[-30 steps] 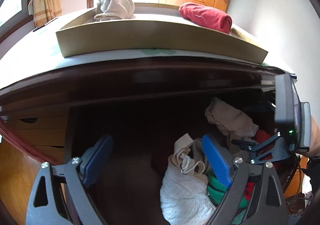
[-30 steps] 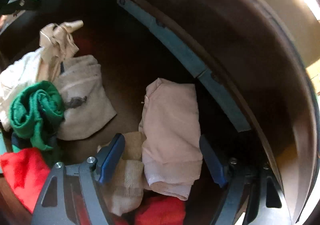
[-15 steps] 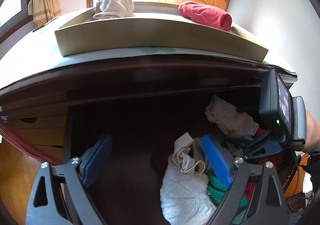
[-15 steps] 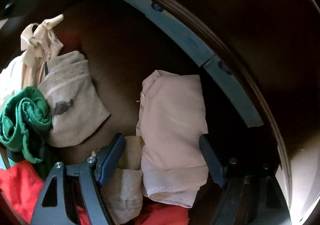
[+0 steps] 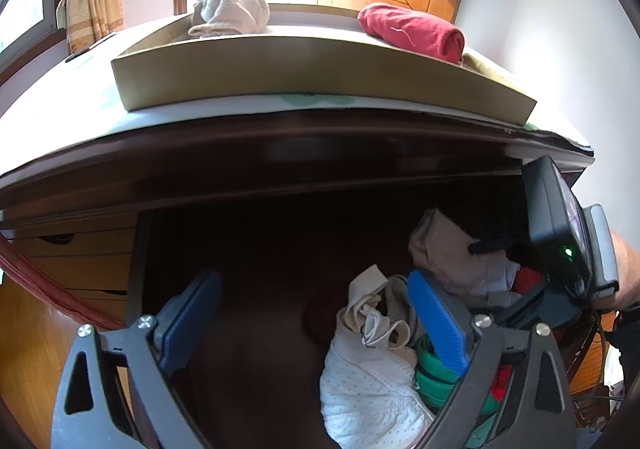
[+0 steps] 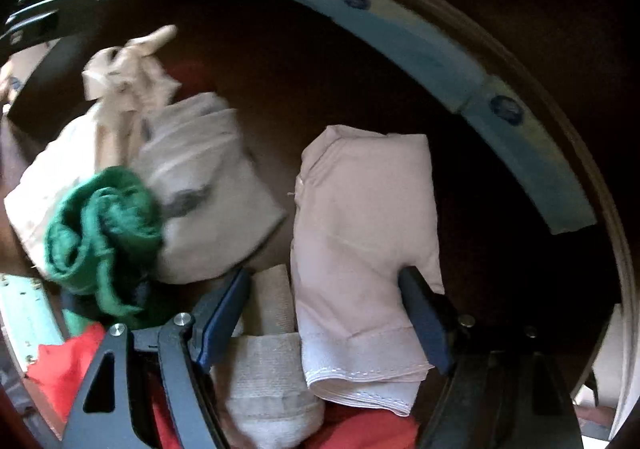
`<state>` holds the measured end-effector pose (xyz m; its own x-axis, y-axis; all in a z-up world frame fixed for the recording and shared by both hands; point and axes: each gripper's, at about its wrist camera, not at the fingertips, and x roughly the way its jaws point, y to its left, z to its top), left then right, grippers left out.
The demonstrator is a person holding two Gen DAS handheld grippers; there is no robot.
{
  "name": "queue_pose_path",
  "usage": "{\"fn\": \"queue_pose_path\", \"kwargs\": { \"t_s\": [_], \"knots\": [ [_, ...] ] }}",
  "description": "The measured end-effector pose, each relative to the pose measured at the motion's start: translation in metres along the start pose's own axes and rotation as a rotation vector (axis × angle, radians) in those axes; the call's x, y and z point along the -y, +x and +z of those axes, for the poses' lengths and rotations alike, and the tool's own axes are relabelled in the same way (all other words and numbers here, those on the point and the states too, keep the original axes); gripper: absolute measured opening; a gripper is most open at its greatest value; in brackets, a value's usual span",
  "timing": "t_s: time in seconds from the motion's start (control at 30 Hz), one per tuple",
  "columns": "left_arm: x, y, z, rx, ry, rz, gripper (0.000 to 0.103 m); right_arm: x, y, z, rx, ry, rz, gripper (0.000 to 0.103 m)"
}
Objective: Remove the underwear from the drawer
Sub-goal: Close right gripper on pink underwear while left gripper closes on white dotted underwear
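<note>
The right gripper (image 6: 324,313) is spread wide inside the dark wooden drawer (image 6: 280,61), its blue-padded fingers (image 6: 222,315) straddling the near end of a folded pale pink undergarment (image 6: 360,241) without pinching it. Judging from this, the step in hand is the grasp. It would go best if the jaws sank a little lower, then closed across the hemmed edge only, so the ribbed beige piece (image 6: 268,373) just beside it is not caught too. The left gripper (image 5: 312,333) hangs released at the drawer mouth, holding nothing, beside the white dotted garment (image 5: 368,385) and green rolled fabric (image 5: 432,373).
</note>
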<state>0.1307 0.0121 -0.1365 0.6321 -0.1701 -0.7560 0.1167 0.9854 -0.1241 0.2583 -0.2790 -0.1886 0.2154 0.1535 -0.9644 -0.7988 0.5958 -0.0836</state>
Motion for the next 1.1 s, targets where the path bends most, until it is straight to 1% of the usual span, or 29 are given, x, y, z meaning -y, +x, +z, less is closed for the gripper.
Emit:
{"fn": "queue_pose_path", "kwargs": {
  "t_s": [0.07, 0.2, 0.33, 0.37, 0.4, 0.43, 0.47, 0.5, 0.53, 0.6, 0.77, 0.83, 0.87, 0.93, 1.03, 1.1],
  "knots": [
    [-0.001, 0.001, 0.000, -0.008, 0.000, 0.000, 0.097, 0.000, 0.000, -0.001, 0.003, -0.004, 0.000, 0.078],
    [-0.001, 0.004, 0.001, -0.020, -0.006, -0.006, 0.097, -0.001, 0.001, 0.003, 0.004, 0.023, -0.056, 0.078],
    [-0.002, 0.009, 0.003, -0.036, -0.006, -0.017, 0.097, 0.015, 0.008, 0.009, -0.013, 0.053, -0.038, 0.077],
    [-0.002, 0.009, 0.004, -0.038, -0.010, -0.021, 0.097, 0.017, 0.008, 0.009, -0.012, 0.057, -0.037, 0.075],
    [-0.004, 0.010, 0.004, -0.040, -0.014, -0.023, 0.097, 0.020, 0.008, 0.010, -0.010, 0.061, -0.040, 0.070],
    [-0.006, 0.010, 0.003, -0.040, -0.018, -0.025, 0.097, 0.023, 0.007, 0.012, -0.006, 0.068, -0.045, 0.061],
    [-0.006, 0.011, 0.003, -0.040, -0.021, -0.026, 0.097, 0.022, 0.005, 0.012, 0.001, 0.077, -0.055, 0.055],
    [-0.007, 0.012, 0.004, -0.043, -0.021, -0.026, 0.097, 0.024, 0.003, 0.012, 0.010, 0.083, -0.064, 0.044],
    [-0.007, 0.013, 0.004, -0.045, -0.021, -0.027, 0.097, 0.023, 0.001, 0.010, 0.018, 0.091, -0.065, 0.039],
    [-0.007, 0.015, 0.005, -0.051, -0.020, -0.028, 0.097, 0.046, -0.011, 0.016, 0.025, 0.099, -0.063, 0.036],
    [-0.006, 0.024, 0.010, -0.082, -0.022, -0.037, 0.097, 0.044, -0.012, 0.016, 0.020, 0.072, -0.094, 0.035],
    [-0.006, 0.025, 0.012, -0.081, -0.027, -0.035, 0.096, 0.039, -0.008, 0.018, 0.024, 0.066, -0.101, 0.032],
    [-0.006, 0.024, 0.013, -0.079, -0.027, -0.042, 0.095, 0.038, -0.011, 0.018, 0.032, 0.064, -0.102, 0.030],
    [-0.009, 0.020, 0.012, -0.061, -0.040, -0.027, 0.095, 0.034, -0.017, 0.016, 0.059, 0.059, -0.103, 0.023],
    [-0.010, 0.013, 0.008, -0.060, -0.045, -0.030, 0.095, 0.036, -0.027, 0.014, 0.105, 0.062, -0.103, 0.022],
    [-0.008, 0.014, 0.005, -0.082, -0.040, -0.043, 0.095, 0.037, -0.033, 0.013, 0.132, 0.066, -0.095, 0.021]
  ]
}}
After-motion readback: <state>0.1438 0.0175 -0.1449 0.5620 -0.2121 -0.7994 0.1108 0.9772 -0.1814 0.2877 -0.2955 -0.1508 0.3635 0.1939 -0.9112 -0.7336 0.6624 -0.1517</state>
